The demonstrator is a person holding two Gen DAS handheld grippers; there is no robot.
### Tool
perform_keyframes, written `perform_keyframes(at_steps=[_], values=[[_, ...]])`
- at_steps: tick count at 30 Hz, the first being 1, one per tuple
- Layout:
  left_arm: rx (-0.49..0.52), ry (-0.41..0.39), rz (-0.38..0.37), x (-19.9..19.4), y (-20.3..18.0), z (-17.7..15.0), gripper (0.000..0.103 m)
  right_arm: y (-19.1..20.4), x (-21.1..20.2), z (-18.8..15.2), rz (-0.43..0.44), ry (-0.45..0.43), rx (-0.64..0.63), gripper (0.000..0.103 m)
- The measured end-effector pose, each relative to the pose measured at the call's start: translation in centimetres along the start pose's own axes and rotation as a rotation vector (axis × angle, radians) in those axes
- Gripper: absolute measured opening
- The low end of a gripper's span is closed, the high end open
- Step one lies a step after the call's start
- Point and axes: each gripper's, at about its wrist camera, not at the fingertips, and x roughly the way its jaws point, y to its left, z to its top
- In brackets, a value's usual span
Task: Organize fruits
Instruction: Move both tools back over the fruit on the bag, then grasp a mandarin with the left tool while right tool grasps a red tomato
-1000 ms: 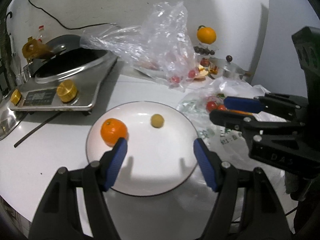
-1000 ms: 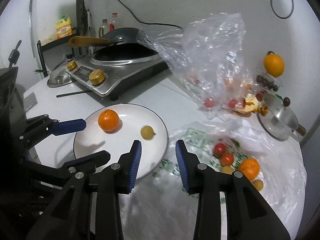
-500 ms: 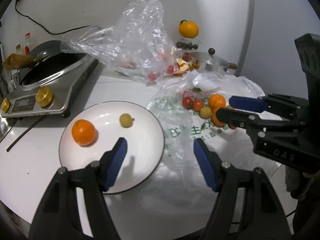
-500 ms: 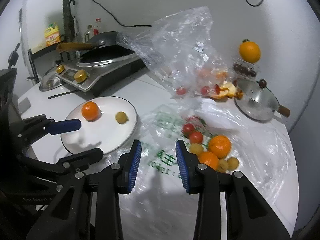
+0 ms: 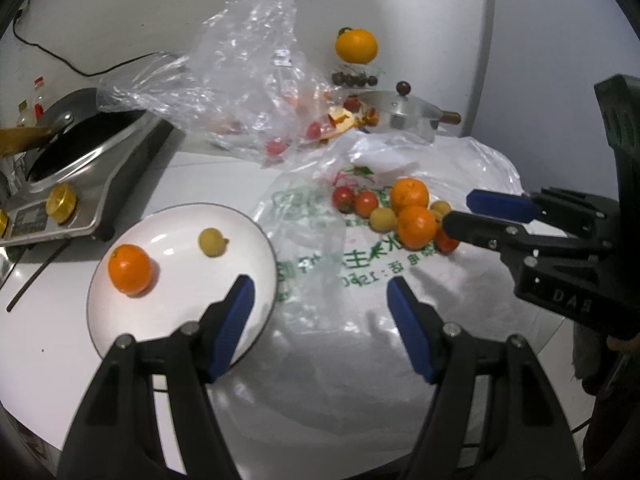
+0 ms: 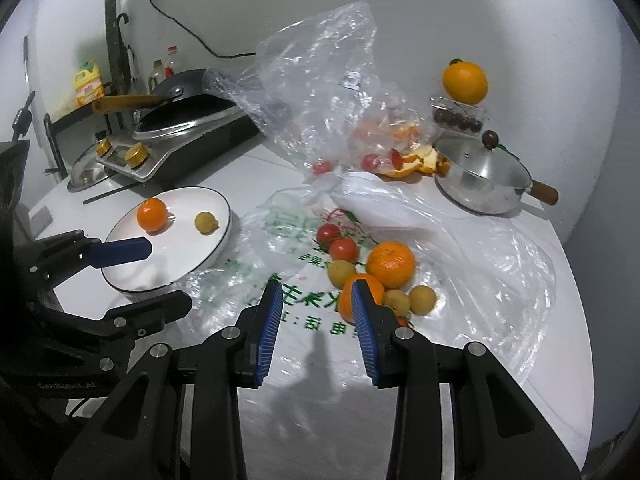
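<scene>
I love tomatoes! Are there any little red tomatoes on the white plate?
No, the plate holds only an orange and a small yellow fruit.

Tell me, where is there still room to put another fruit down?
The white plate has bare room in front of its orange and small yellow fruit. The printed bag is bare nearest the grippers. Its fruit pile is crowded.

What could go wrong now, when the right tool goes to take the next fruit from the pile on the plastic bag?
The fruits touch one another, so closing the right tool on the near orange may push the small yellow fruits and make them roll. The loose plastic bag may get caught between the pads. The tomatoes could be squashed.
</scene>
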Motion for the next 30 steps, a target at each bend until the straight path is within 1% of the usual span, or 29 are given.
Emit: perform_keyframes(at_steps=[3, 7, 16, 23, 30], values=[[0.017, 0.01, 0.002, 0.5, -1.1, 0.1, 0.07, -1.0, -0.2, -0.6, -0.022, 0.002, 0.003, 0.038], [0.037, 0.021, -0.002, 1.1, -2.3, 0.3, 0.07, -2.3, -0.2, -1.1, -0.029, 0.005, 0.02, 0.038], [0.069, 0.05, 0.006, 2.6, -4.5, 0.8, 0.07, -5.2, 0.7, -2.6, -0.015, 0.029, 0.064, 0.038], [0.076, 0.068, 0.019, 3.9, -5.1, 1.0, 0.07, -5.7, 2.4, -3.0, 0.023, 0.057, 0.066, 0.038], [0.074, 0.082, 0.023, 4.7, -5.0, 1.3, 0.07, -6.1, 4.2, -2.9, 0.024, 0.087, 0.069, 0.038]])
